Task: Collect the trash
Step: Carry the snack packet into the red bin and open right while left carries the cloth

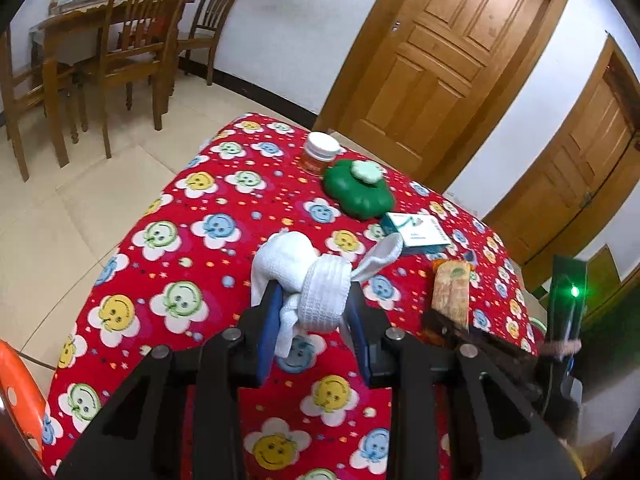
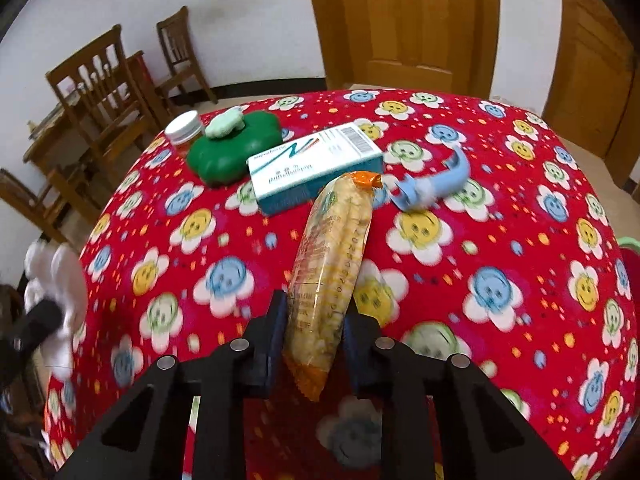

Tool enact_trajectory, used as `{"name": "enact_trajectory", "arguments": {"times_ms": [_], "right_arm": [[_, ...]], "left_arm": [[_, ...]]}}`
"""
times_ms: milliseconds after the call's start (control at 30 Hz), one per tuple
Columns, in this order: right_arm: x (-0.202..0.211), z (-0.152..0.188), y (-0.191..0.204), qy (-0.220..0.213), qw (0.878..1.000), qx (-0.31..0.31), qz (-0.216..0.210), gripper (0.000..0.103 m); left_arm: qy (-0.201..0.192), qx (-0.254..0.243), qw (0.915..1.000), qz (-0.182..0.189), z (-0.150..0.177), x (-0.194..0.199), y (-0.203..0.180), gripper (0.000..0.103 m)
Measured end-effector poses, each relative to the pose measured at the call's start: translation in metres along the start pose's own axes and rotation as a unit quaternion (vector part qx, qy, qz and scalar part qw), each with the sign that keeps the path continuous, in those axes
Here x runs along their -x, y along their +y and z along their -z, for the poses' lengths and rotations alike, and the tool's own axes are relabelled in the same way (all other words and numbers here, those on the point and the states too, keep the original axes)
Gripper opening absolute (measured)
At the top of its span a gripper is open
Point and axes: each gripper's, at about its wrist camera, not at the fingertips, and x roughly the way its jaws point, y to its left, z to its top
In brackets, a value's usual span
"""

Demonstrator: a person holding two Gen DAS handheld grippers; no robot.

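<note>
Two grippers over a bench draped in red smiley-flower cloth, both loaded. Risk first: white gauze wad pinched only at its rolled middle by the left gripper, loose tails hanging free on either side, hence likely to slip out or snag on transfer; snack packet clamped near its crimped lower end by the right gripper, most of its length cantilevered forward, hence prone to pivot or slide out under a quick swing. Left jaws closed on the gauze, blue pads pressed to both flanks of the roll; right jaws closed on the packet, one on each long edge. Both items apparently lifted clear of the cloth, though contact at the packet's far tip not resolvable. Relative to the medicine box: packet tip just in front of it; green flower-shaped case just beside it on the left; white-lidded jar beyond that case; pale blue plastic piece near its right end. No trash container visible in either view.
</note>
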Motion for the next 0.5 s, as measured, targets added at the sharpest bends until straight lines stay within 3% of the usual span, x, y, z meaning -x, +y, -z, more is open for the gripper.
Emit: {"name": "enact_trajectory", "arguments": {"times_ms": [500], "right_arm": [[0.073, 0.049, -0.062, -0.003, 1.000, -0.004, -0.017, 0.023]], "left_arm": [[0.020, -0.069, 0.9963, 0.047, 0.014, 0.015, -0.067, 0.033]]}}
